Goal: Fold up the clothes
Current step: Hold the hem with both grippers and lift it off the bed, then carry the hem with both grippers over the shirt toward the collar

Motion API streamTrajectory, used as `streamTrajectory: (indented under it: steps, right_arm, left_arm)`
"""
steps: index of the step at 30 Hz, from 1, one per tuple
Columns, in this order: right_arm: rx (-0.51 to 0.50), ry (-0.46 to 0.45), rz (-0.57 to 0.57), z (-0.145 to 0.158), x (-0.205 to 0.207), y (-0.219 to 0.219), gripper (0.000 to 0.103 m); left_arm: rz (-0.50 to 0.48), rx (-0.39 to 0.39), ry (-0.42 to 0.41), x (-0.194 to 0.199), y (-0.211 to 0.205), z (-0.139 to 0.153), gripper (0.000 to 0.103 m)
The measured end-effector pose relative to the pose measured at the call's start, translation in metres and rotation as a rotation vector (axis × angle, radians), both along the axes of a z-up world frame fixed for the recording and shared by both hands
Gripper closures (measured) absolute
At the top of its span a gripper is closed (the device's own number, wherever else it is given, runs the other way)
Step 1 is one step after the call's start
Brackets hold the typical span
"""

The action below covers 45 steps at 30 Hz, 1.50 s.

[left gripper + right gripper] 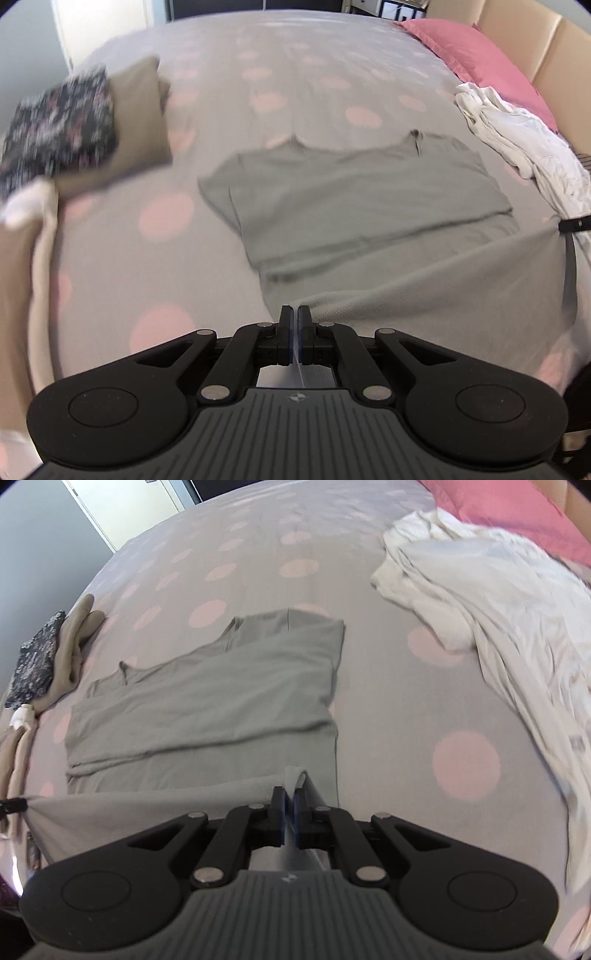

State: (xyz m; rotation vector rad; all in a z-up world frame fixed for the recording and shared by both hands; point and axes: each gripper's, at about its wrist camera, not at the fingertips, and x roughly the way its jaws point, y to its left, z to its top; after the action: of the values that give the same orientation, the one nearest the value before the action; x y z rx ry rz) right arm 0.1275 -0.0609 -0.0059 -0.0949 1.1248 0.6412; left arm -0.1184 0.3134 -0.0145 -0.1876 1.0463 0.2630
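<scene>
With your left claw (294, 314) and right claw (289, 796) each pinched shut on a near hem corner of the grey shirt (354, 192) spread on the bed (295, 66), uneven pulling could skew the fold or slip a corner free

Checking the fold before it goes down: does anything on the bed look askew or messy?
The grey shirt lies slightly skewed, its folded edges not parallel. The white garment beside it is a crumpled heap. Nothing looks damaged.

Bare bedspread (388, 709) separates the grey shirt (207, 698) from the white heap (498, 602).
</scene>
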Motion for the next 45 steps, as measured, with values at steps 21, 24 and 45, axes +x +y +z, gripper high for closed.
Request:
streamTrajectory:
  steps: [21, 24, 45]
  right_arm:
    - [-0.041, -0.308, 0.043, -0.003, 0.007, 0.034, 0.093]
    - [-0.054, -0.306, 0.158, -0.004, -0.009, 0.043, 0.093]
    - [-0.286, -0.506, 0.909, -0.057, -0.165, 0.02, 0.078]
  left_arm:
    - [-0.028, 0.176, -0.158, 0.021, 0.011, 0.003, 0.101]
    - [-0.074, 0.195, -0.163, 0.017, -0.002, 0.004, 0.101]
    - [-0.779, 0.393, 0.058, -0.07, -0.154, -0.075, 0.097]
